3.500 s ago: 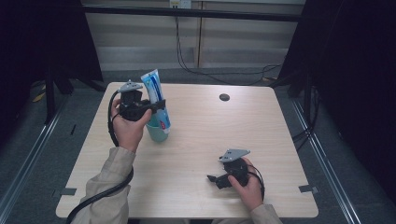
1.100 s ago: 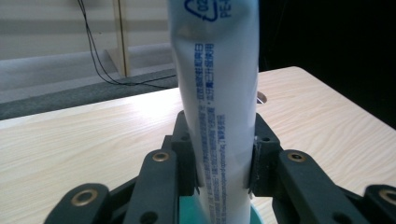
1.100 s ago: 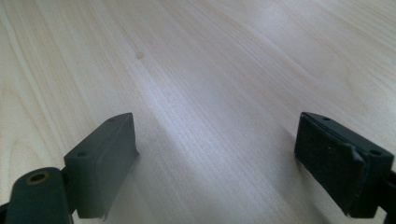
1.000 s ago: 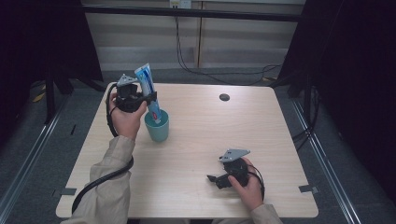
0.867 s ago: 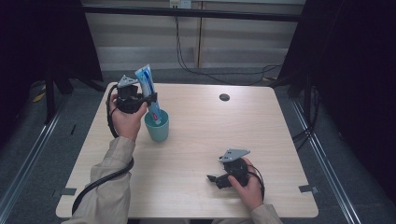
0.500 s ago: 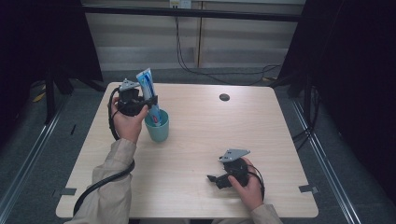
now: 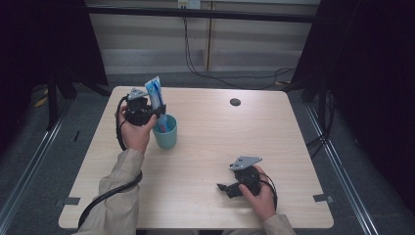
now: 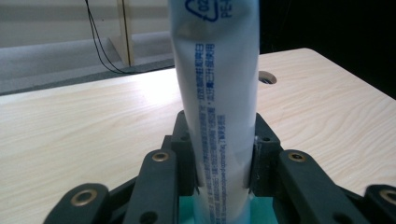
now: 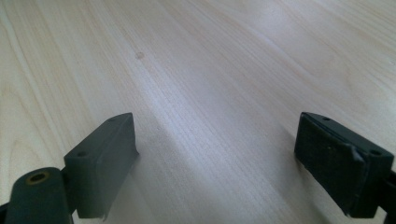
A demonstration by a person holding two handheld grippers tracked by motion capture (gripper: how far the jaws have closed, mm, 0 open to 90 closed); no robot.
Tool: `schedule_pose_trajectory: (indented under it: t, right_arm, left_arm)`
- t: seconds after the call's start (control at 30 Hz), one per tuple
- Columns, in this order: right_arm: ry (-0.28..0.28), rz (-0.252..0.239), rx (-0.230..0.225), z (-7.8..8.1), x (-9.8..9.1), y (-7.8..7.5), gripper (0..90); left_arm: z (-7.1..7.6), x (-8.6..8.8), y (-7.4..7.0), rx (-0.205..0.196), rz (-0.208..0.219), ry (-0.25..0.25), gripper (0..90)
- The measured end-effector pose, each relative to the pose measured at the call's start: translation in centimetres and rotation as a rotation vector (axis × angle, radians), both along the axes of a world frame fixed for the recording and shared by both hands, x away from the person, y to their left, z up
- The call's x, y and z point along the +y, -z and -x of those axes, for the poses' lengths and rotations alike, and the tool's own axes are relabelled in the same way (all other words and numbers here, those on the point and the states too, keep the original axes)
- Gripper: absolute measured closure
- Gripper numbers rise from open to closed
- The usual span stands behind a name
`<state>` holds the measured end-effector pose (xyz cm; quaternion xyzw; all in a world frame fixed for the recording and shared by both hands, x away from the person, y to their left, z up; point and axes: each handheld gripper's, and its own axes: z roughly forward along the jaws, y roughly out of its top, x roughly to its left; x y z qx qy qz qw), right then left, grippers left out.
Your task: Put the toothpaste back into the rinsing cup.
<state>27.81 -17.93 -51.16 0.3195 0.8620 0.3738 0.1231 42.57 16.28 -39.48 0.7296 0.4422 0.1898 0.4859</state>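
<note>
A white and blue toothpaste tube stands upright with its lower end inside a teal cup on the left part of the wooden table. My left gripper is shut on the tube just above the cup's rim. In the left gripper view the tube runs up between the two black pads, and the cup's teal rim peeks out below. My right gripper rests low over the table near its front edge, jaws wide apart with bare wood between the fingertips.
A round cable hole sits in the table's far right part. Dark curtains flank the table on both sides, and cables hang along the back wall. Each gripper trails a black cable off the front edge.
My left gripper has carried the tube a little to the right and down, so its lower end now stands deeper in the cup. The right gripper has stayed put.
</note>
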Motion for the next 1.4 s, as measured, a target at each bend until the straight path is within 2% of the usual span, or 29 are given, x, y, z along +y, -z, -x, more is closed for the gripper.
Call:
schedule_pose_trajectory:
  t: [0.77, 1.4]
  right_arm:
    - [0.001, -0.001, 0.000, 0.0, 0.0, 0.0, 12.4]
    - [0.001, 0.000, 0.000, 0.0, 0.0, 0.0, 12.4]
  left_arm:
    - [0.3, -0.1, 2.3, 0.049, -0.028, 0.008, 69.5]
    - [0.3, -0.3, 3.1, 0.067, -0.042, 0.010, 69.0]
